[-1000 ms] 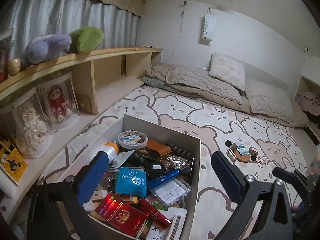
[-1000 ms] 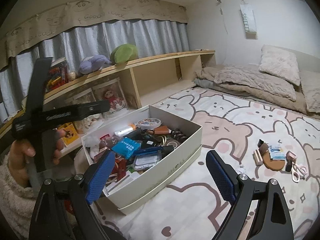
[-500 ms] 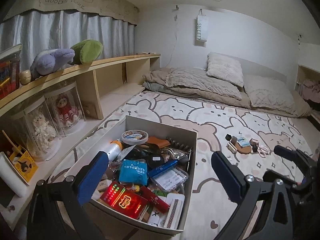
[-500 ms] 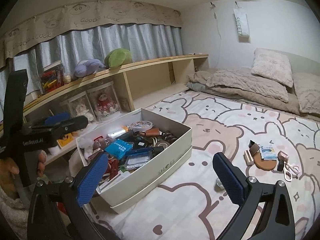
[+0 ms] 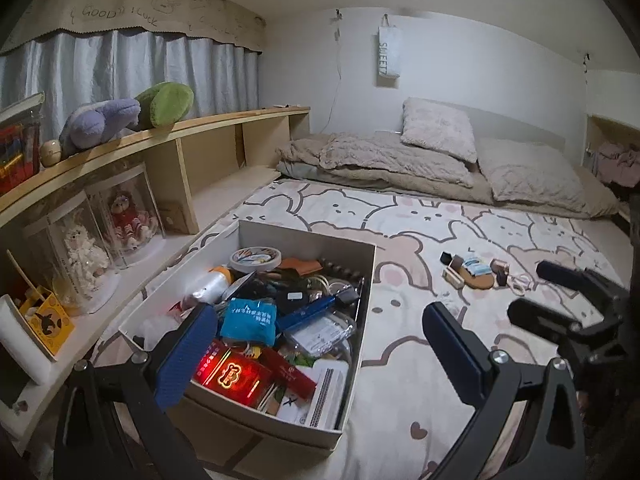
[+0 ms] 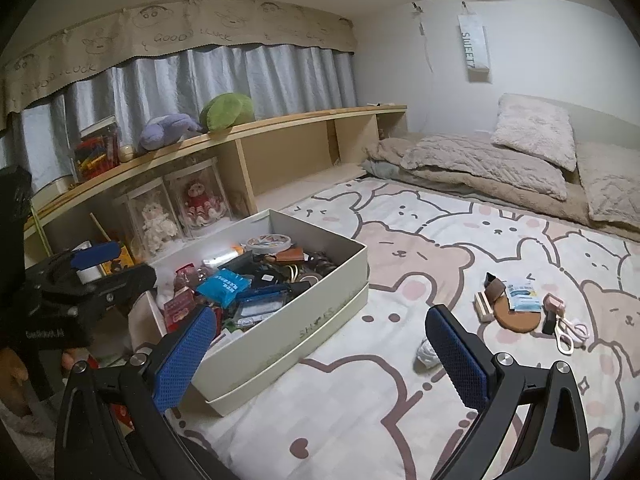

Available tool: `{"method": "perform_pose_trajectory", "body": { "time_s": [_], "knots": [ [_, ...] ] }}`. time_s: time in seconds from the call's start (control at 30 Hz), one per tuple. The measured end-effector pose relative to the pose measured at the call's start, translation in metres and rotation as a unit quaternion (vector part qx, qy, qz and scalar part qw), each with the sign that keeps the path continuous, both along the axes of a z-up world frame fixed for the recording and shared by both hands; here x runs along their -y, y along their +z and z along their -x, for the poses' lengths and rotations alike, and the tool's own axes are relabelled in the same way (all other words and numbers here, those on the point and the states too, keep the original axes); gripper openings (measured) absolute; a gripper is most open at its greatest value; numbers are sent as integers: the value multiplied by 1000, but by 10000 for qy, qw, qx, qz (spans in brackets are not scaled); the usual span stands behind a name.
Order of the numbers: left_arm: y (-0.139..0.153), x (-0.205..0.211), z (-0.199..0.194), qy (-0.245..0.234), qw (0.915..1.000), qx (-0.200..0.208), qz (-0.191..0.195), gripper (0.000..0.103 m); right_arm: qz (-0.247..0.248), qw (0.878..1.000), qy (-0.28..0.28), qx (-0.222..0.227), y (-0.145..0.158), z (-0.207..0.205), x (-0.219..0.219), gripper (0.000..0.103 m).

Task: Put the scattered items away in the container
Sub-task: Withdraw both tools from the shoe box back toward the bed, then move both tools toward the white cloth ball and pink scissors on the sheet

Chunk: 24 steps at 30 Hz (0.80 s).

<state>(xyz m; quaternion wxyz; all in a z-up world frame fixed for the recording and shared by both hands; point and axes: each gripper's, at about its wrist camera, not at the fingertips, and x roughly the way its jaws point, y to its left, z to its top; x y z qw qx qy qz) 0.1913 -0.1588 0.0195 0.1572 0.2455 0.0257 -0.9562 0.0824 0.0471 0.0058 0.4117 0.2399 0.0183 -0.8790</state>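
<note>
Reaching for the last scraps on the bedspread

Hovering low over the bed, the right tongs [image 6: 320, 354] stand at their widest with nothing between the blue pads; their jaws have just been opening. The left tongs [image 5: 316, 346] are spread wide too and empty, held above the near end of the box [image 6: 304, 332]

Just ahead of the right tongs, close beside the right-hand pad, a small crumpled grey thing [image 6: 426, 354] lies on the bedspread [image 6: 360, 420]; what it is I cannot tell. Farther off, ahead and to the right, sits the remaining cluster of items [image 6: 528, 306]: a round cork coaster, a blue-and-white packet on top of it, a small wooden block, a dark clip, a pink piece and a pair of white scissors [image 6: 572, 334], all touching or nearly so. The scissors lie with their long axis running roughly towards and away from the camera

The box, already heaped with packets and tins, stands to the left of both the scrap and the cluster, so anything lifted must travel leftward to reach it. Judging from both views, the right tongs are the nearer pair to the loose items, while the left tongs hang by the box, well apart from the cluster. The grey scrap looks like the likeliest next pick, needing only a slight shift to the right
</note>
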Motion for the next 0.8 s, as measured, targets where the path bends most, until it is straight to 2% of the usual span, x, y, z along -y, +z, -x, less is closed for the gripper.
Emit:
{"method": "perform_pose_trajectory", "body": {
  "time_s": [0.8],
  "knots": [
    [-8, -5, -10, 20, 9999, 34, -138, 103, -66, 10000, -46, -59, -1, -5, -12, 103]
  ]
}}
